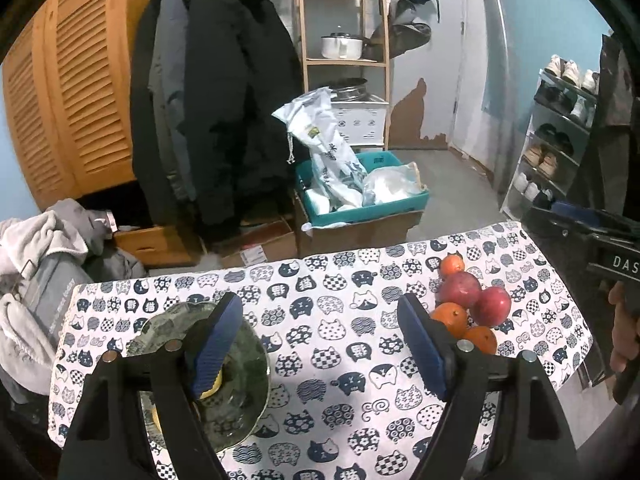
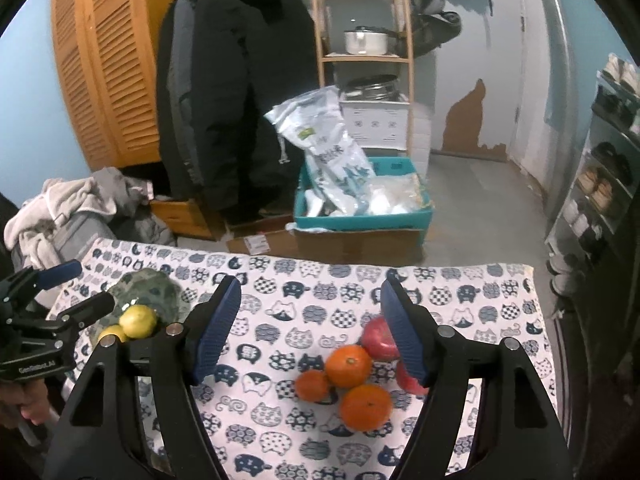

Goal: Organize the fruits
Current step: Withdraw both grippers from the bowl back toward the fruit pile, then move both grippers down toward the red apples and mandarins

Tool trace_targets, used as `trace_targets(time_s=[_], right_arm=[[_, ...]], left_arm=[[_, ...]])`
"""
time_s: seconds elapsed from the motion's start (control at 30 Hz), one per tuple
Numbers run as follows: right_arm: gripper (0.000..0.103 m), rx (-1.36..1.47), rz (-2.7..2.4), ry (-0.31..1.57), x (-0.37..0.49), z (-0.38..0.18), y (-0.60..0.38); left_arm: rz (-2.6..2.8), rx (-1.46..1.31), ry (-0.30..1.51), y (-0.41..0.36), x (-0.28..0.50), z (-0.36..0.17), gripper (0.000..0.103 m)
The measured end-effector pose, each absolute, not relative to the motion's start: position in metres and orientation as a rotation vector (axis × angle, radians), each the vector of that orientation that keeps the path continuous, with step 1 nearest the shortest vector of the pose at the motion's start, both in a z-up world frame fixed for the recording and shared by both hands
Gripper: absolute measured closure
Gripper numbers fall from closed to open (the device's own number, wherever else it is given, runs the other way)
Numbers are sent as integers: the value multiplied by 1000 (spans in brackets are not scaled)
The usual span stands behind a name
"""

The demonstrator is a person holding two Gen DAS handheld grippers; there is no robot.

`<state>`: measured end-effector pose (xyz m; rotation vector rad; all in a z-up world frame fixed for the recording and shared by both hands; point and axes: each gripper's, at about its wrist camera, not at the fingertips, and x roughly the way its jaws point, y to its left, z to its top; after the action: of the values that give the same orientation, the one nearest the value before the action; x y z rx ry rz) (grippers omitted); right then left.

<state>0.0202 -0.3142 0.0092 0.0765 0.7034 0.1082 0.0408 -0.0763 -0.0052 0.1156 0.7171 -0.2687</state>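
My left gripper [image 1: 320, 300] hangs open above the cat-print tablecloth [image 1: 340, 344], nothing between its pads. Its left finger covers part of a green plate [image 1: 244, 360], where a yellow fruit [image 1: 216, 386] peeks out. To its right lies a pile of oranges [image 1: 450, 318] and red apples [image 1: 460, 290]. My right gripper [image 2: 310, 284] is open too, above that pile: three oranges [image 2: 348, 364] and two apples [image 2: 378, 338] partly hidden by its right finger. The plate [image 2: 160, 288] holds two yellow-green fruits [image 2: 138, 320], with the left gripper [image 2: 90, 286] beside it.
Past the table's far edge are a teal bin [image 1: 400, 200] on cardboard boxes, hanging dark coats [image 1: 224, 100], a wooden shelf with a pot [image 1: 342, 46] and a shoe rack [image 1: 560, 132]. Piled clothes [image 1: 44, 248] lie at the left. A hand [image 1: 624, 332] shows at the right.
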Motion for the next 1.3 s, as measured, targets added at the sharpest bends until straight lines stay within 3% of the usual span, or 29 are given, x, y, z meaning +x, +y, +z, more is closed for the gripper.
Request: trace_targets(time_s=[0.23, 0.93, 1.07, 1.3], right_arm=[[22, 65, 82, 693, 17, 6, -336], [20, 106, -16, 756, 19, -20, -394], [20, 109, -26, 771, 21, -25, -399], [20, 120, -43, 811, 27, -40, -406]], left_arm=[[-282, 136, 722, -103, 47, -8, 22], [-362, 161, 798, -164, 68, -40, 22], [-378, 176, 802, -172, 70, -46, 16], [-404, 196, 855, -183, 75, -68, 16]])
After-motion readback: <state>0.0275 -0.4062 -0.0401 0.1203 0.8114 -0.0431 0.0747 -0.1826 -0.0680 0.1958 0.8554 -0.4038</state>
